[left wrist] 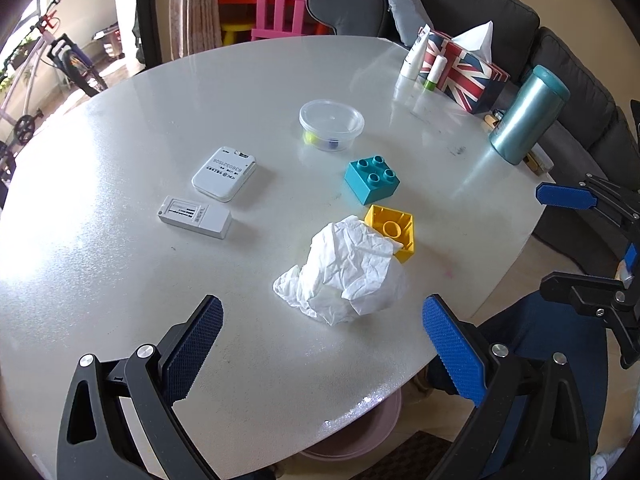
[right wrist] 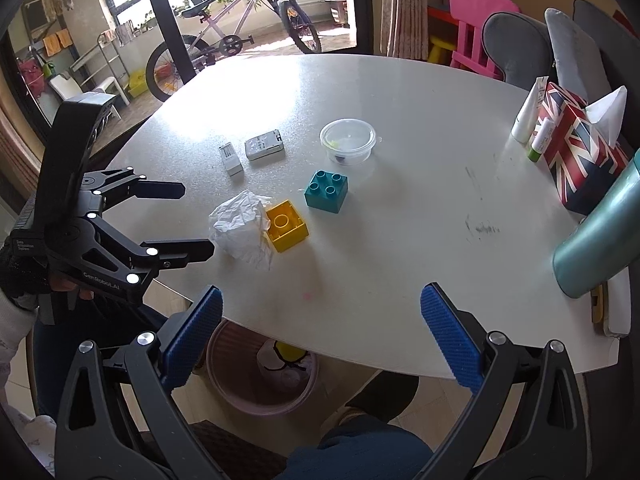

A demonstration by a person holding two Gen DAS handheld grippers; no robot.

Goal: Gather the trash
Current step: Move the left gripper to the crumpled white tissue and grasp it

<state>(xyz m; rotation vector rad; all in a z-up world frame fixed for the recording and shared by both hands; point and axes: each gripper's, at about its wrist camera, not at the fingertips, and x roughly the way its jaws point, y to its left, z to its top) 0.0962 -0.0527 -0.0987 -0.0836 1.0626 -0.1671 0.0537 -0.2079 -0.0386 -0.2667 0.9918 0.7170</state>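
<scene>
1. The crumpled tissue (left wrist: 344,276) lies on the table (left wrist: 120,280) near its front edge, its far side touching and partly draped over the yellow brick (left wrist: 394,232)
2. Left hand-held gripper (left wrist: 322,344) is spread wide with nothing between its pads, poised just short of the tissue; right hand-held gripper (right wrist: 322,334) is equally wide open and holds nothing, hanging at the table edge above the pink bin (right wrist: 262,372) on the floor
3. Handling, as I judge it: the tissue is very light, soft and springy, so it will crush rather than resist; no risk of breakage, but it may drag the yellow brick if pulled sideways
4. Best hold is across the bulky middle fold, closing fully so the thin paper does not slip out; lift straight up to clear the brick
5. Count: one crumpled tissue, the only obvious trash; two toy bricks, one yellow and one teal brick (left wrist: 372,179); two small white devices (left wrist: 224,174); one clear lidded tub (left wrist: 331,123); one flag-printed tissue box (left wrist: 466,68); one teal flask (left wrist: 528,114); one bin
</scene>
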